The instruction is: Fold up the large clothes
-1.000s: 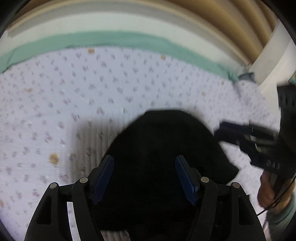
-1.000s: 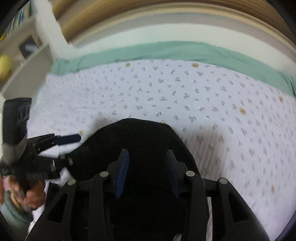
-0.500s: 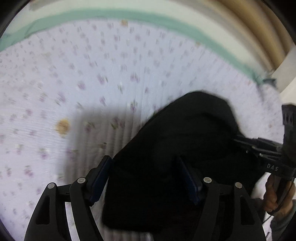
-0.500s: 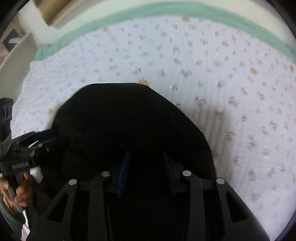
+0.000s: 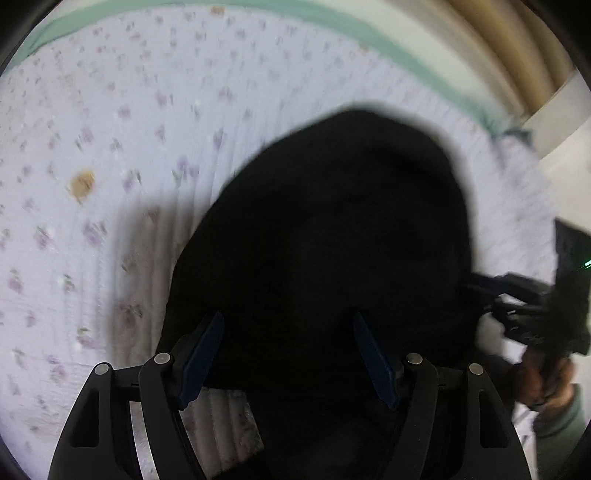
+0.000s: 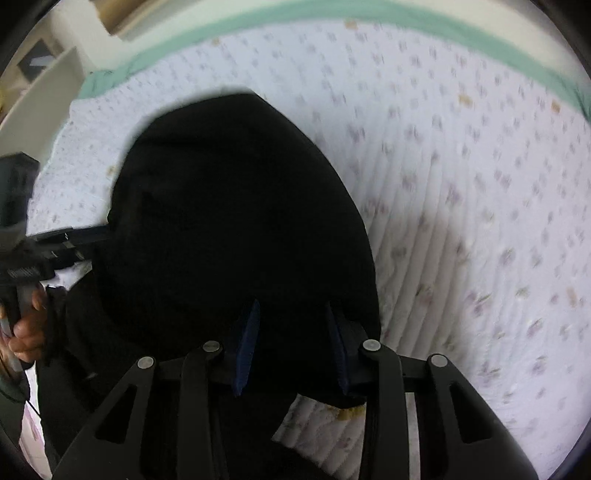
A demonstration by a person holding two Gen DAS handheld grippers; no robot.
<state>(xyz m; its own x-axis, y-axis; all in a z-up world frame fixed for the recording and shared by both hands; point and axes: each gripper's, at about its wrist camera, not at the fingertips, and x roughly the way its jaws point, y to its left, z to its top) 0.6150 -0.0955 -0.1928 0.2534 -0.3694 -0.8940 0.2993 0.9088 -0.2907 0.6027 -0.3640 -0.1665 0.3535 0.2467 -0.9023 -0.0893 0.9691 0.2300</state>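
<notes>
Black garment (image 5: 332,236): a dark, rounded mass of cloth just ahead of both grippers, lying on the bedspread; its near part runs under and between both pairs of fingers.
Left gripper (image 5: 288,350): blue-padded fingers spread wide, with black cloth filling the gap between them; whether the pads touch the cloth cannot be told. In the right wrist view the same tool (image 6: 74,236) points in from the left, its tip at the garment's edge.
Right gripper (image 6: 291,343): fingers set narrower yet parted, with black cloth between them; whether they pinch it cannot be told. In the left wrist view it (image 5: 517,299) reaches in from the right to the cloth's edge, blurred.
Bedspread (image 5: 110,147): pale quilted fabric with small purple floral print and a few tan marks, beyond and to both sides of the garment.
Green sheet (image 6: 369,18): a strip along the far edge of the bedspread.
Writing: a white mark on the left gripper's body in the right wrist view, too blurred to read.
</notes>
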